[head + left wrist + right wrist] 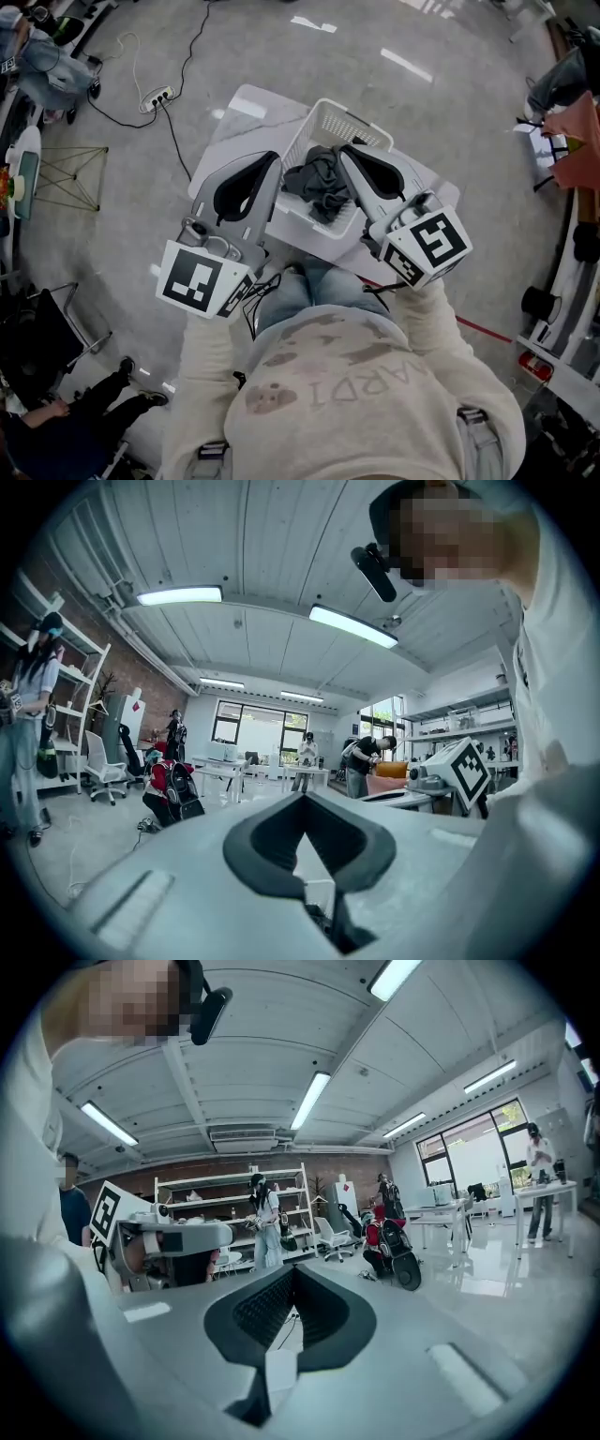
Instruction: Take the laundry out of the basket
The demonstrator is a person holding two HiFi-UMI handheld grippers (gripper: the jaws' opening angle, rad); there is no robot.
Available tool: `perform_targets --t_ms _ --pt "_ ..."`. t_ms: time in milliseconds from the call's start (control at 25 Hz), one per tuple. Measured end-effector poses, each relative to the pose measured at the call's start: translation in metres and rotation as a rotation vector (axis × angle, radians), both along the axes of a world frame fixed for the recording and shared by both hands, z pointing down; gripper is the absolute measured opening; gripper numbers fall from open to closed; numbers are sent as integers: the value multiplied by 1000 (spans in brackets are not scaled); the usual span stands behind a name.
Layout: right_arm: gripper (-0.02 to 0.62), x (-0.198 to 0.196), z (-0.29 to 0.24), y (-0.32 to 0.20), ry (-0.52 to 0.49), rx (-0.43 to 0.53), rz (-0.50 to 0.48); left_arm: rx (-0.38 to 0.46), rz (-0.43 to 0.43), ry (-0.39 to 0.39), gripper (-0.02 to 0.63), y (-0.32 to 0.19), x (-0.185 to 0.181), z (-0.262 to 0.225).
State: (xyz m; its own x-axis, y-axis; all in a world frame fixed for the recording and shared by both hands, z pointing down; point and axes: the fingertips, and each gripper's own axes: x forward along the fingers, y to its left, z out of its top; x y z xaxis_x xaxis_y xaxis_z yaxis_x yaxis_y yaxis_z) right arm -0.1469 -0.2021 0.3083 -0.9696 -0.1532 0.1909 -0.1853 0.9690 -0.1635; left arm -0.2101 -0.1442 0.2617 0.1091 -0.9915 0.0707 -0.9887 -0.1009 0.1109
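left tongs (272, 159), right tongs (345, 151) closed — laundry (317, 184) in basket (330, 112)

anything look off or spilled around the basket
Nothing stands out. The white basket sits upright on the table with the dark laundry heaped inside, none spilled onto the table. The left gripper and right gripper are above it, jaws together, empty.

Your right gripper (295, 1274) has its jaws closed tip to tip, with nothing between the dark ribbed pads (258, 1312); only floor shows through the gap behind the tips. Your left gripper (183, 1237) is at the left edge, its marker cube (105, 1218) beside your sleeve. Beyond it you have white shelving (220, 1190) with a person standing (265, 1222) in front, another person crouched (384, 1239) on the floor, and white desks (441, 1215) by the window (469, 1162).
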Motion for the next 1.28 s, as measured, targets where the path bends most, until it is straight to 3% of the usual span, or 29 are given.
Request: perform_targets --t_ms 280,680,920,1160,1280 --pt "28 -3 18 -31 19 -25 29 -16 42 -30 0 -41 -19 4" --pt "28 -23 70 -58 107 -110 197 -70 284 -9 0 -94 -35 37" --pt "28 -41 124 -67 190 -166 309 -100 428 -4 0 -116 -53 64" --pt "31 -46 204 -74 312 -238 390 -126 518 9 0 -136 -64 98" --pt "61 -45 245 -73 370 -281 403 -131 572 14 0 -146 -61 119"
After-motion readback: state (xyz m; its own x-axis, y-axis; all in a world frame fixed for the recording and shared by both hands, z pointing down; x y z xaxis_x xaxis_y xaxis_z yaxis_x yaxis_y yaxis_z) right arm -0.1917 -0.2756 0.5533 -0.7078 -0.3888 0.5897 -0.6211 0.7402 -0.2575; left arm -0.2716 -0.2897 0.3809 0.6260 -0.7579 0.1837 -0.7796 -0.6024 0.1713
